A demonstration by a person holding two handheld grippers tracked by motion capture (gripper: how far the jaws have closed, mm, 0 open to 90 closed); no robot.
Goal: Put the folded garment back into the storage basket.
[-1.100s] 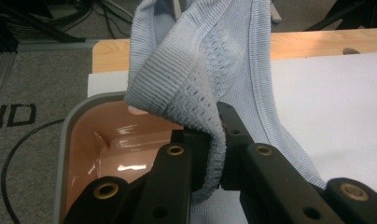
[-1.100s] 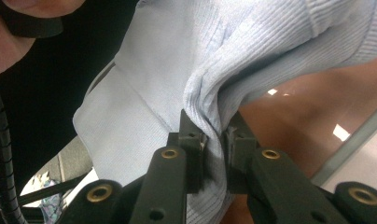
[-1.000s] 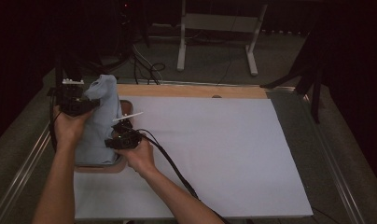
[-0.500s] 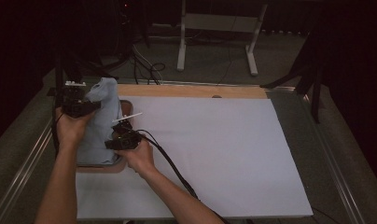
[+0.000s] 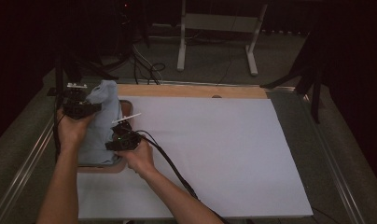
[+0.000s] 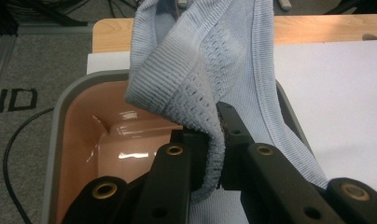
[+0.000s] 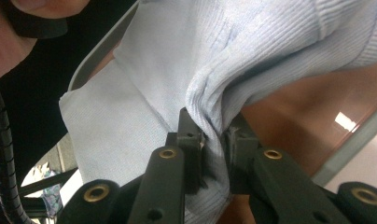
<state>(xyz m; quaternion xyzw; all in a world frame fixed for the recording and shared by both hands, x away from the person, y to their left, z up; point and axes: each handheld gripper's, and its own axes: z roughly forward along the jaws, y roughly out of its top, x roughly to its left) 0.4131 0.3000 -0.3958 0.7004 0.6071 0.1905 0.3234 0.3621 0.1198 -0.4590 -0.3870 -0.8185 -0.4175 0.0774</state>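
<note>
While both claws, left (image 6: 213, 154) and right (image 7: 213, 140), pinch the cloth (image 5: 100, 123) over the bin (image 6: 79, 140), thin folds could slip free and snag its rim.

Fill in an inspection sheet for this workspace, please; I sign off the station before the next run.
Surface: white sheet over a wooden table.
Job's things: light blue knit garment draped over a grey-rimmed tub with a brown inside, at the table's left end.
Clutter: nothing seen.
Grippers: left gripper shut on a garment fold above the tub; right gripper shut on another fold.
Cables: black cable trails from the right gripper along the forearm; loose cables on the floor behind.
Surroundings: dark room, white stand beyond the table.
</note>
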